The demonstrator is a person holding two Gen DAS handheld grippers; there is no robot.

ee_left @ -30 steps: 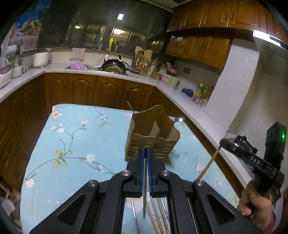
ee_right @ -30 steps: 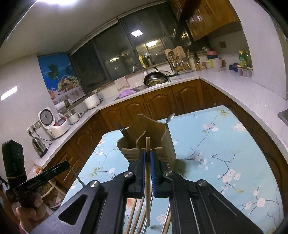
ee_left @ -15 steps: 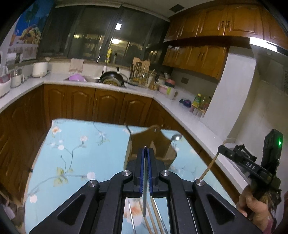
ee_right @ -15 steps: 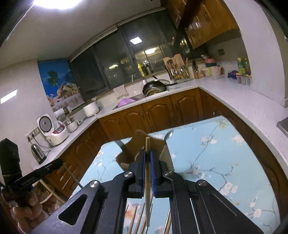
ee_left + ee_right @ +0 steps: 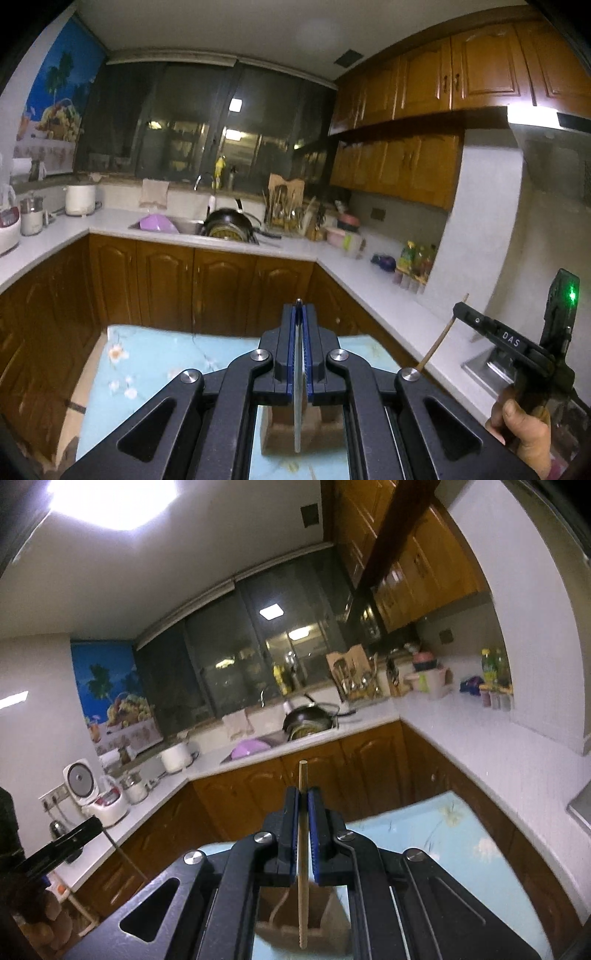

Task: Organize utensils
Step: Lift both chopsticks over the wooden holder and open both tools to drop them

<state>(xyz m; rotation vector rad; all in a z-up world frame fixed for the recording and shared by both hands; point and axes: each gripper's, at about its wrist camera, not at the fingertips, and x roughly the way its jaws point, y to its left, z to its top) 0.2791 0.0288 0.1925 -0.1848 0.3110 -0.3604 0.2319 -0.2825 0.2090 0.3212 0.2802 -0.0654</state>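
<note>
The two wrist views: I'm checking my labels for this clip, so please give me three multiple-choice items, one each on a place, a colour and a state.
1. Where is the wooden utensil holder in the right wrist view?
A. on the counter by the sink
B. below the gripper, on the table
C. on the floor

2. What colour is the tablecloth?
A. light blue with flowers
B. plain red
C. green checked

3. What is the right gripper doing?
A. wide open, holding nothing
B. shut on a spoon
C. shut on a chopstick

Answers: 1 B, the holder shows under the fingers; 2 A, pale blossoms on blue cloth; 3 C, the pale stick runs between the closed blue pads.
</note>
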